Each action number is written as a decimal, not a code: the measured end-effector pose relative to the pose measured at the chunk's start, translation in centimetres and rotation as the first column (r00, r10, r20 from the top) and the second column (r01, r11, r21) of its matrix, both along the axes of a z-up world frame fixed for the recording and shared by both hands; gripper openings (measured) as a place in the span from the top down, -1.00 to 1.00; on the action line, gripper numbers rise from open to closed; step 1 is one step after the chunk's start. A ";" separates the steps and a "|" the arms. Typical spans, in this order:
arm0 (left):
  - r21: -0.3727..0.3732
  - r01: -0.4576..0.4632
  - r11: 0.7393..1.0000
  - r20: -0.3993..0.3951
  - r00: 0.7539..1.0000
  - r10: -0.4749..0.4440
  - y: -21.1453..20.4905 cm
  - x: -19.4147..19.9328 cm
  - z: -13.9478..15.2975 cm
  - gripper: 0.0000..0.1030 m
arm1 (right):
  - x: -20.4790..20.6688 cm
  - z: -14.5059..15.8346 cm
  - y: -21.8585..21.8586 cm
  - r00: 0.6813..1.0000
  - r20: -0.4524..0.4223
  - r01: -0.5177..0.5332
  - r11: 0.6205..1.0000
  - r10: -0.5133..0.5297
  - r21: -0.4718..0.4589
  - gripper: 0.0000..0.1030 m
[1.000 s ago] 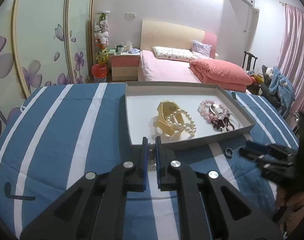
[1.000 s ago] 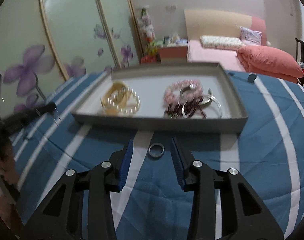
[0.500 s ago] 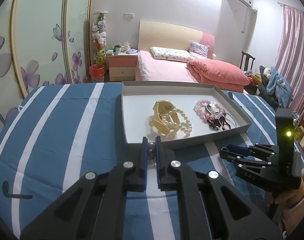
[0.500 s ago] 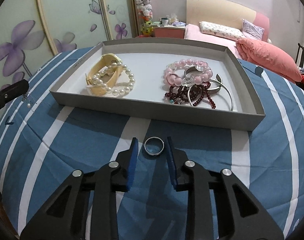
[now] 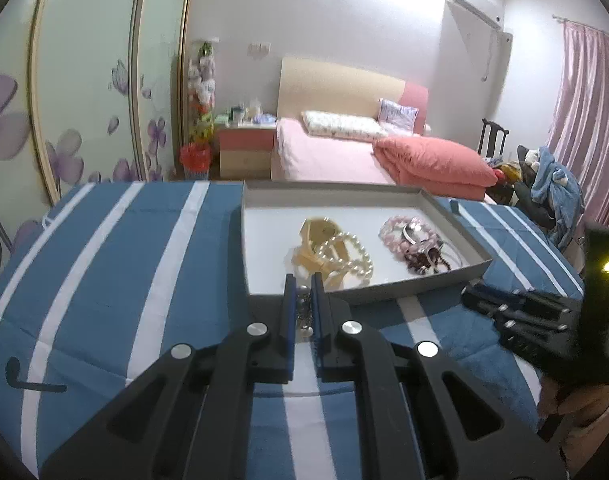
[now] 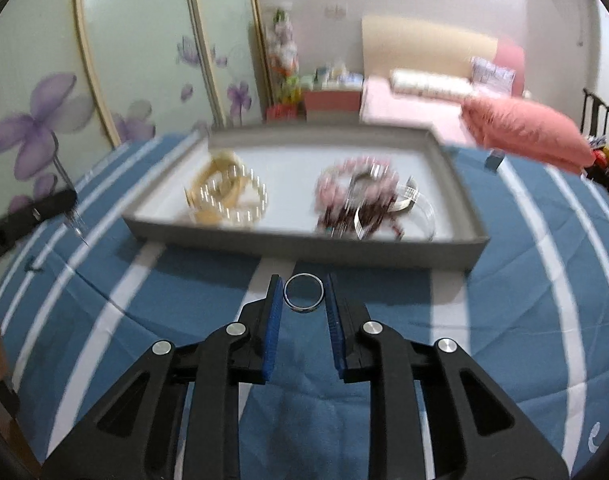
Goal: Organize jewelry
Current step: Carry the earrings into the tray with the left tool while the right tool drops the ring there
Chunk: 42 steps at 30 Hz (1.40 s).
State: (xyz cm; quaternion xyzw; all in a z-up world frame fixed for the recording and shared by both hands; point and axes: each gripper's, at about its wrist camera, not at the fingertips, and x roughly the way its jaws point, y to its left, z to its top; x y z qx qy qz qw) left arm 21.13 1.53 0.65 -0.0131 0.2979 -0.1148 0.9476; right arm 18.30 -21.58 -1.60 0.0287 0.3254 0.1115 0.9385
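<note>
A grey tray (image 5: 448,280) (image 6: 304,248) stands on the blue striped cloth. It holds a pearl bracelet (image 5: 350,254) (image 6: 232,204) on a yellow watch and pink and dark bead bracelets (image 5: 408,236) (image 6: 356,196). My left gripper (image 5: 303,292) is shut on a small pearl and chain piece (image 5: 303,312), just before the tray's near wall. My right gripper (image 6: 303,290) is shut on a silver ring (image 6: 303,293), held just above the cloth in front of the tray. The right gripper also shows in the left wrist view (image 5: 480,294).
A bed with a pink quilt (image 5: 432,160) and a nightstand (image 5: 246,152) lie behind the table. Floral wardrobe doors (image 5: 84,80) stand at the left. A chair with clothes (image 5: 544,184) is at the right.
My right gripper closed on the silver ring and lifted it a little; its view is now blurred by motion. My left gripper stayed shut on its piece and shifted slightly.
</note>
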 end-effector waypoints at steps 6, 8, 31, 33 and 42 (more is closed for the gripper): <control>0.037 -0.003 0.999 0.115 0.993 -0.002 -1.6 -2.2 1.5 0.85 | -2.8 3.6 -0.9 0.977 0.209 0.028 0.999 -0.036 0.042 0.56; 0.046 -0.004 0.999 0.144 0.990 -0.003 -1.9 -2.8 2.0 0.84 | -3.6 4.4 -1.1 0.964 0.262 0.033 0.998 -0.046 0.051 0.56; 0.055 -0.090 0.994 0.267 0.961 0.072 -2.9 -3.8 2.7 0.84 | -6.8 6.9 -1.4 0.832 0.537 0.139 0.989 -0.142 0.046 0.56; 0.056 -0.096 0.994 0.268 0.960 0.077 -2.9 -3.6 2.7 0.84 | -6.7 6.9 -1.5 0.831 0.538 0.139 0.989 -0.141 0.045 0.56; 0.023 -0.107 0.994 0.271 0.958 0.097 -3.2 -0.9 2.8 0.84 | -4.1 7.0 -1.7 0.833 0.536 0.120 0.991 -0.136 0.064 0.56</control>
